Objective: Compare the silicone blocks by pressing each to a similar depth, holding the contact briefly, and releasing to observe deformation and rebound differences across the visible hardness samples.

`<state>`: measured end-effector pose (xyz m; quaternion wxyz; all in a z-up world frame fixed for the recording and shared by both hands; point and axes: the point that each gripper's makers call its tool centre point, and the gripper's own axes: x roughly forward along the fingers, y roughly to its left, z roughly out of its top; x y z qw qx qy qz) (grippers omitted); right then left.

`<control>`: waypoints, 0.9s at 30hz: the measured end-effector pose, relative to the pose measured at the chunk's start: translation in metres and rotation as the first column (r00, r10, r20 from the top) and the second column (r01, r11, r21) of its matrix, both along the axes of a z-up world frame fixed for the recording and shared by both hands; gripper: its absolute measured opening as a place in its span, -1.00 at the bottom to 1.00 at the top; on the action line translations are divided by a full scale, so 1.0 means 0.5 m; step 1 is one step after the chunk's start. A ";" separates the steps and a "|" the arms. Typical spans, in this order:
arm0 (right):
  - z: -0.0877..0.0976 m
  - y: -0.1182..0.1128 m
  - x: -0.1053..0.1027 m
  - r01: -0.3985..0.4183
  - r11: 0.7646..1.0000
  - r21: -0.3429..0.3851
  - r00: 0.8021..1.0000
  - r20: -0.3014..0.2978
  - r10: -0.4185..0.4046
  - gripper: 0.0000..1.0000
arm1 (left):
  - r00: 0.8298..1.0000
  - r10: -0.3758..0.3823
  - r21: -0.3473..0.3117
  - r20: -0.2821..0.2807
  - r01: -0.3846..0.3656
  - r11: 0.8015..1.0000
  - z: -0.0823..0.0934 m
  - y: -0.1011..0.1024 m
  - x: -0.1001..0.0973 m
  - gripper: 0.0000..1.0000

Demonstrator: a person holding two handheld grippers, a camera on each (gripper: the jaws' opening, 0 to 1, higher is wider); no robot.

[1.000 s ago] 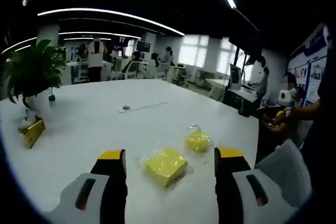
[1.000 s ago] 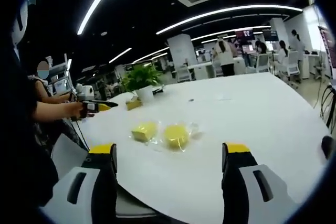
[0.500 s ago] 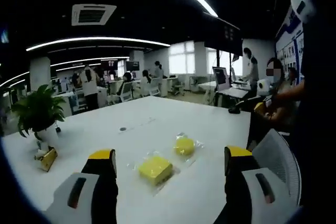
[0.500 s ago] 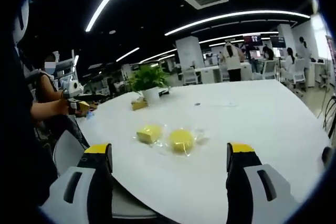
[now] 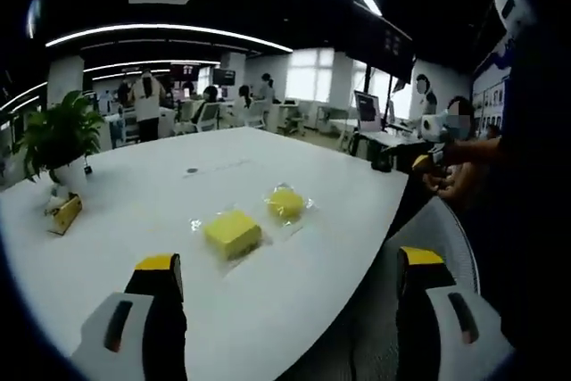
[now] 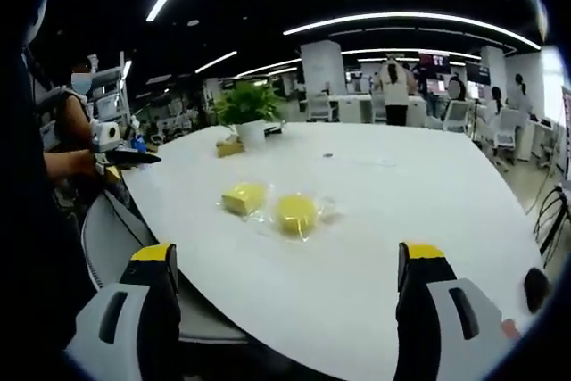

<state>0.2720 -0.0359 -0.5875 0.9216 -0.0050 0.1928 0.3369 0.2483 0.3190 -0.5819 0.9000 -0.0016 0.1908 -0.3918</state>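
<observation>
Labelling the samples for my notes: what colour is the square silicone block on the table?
Yellow. The square silicone block shows best in the left gripper view.

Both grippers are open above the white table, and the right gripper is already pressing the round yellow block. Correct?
Not quite. In the right gripper view, the right gripper is open but clear of the round yellow block, which lies untouched in its clear wrap on the white table beside the square yellow block.
</observation>
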 end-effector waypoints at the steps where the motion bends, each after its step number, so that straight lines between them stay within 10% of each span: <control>1: -0.001 -0.002 0.001 0.003 1.000 -0.003 1.000 -0.003 -0.003 0.92 | 1.000 -0.001 0.001 -0.002 0.001 1.000 -0.001 0.000 -0.001 0.98; 27: 0.025 0.001 0.009 -0.011 1.000 0.007 0.999 0.033 0.011 0.92 | 0.998 -0.033 0.035 -0.047 0.034 0.999 0.002 -0.038 0.020 0.96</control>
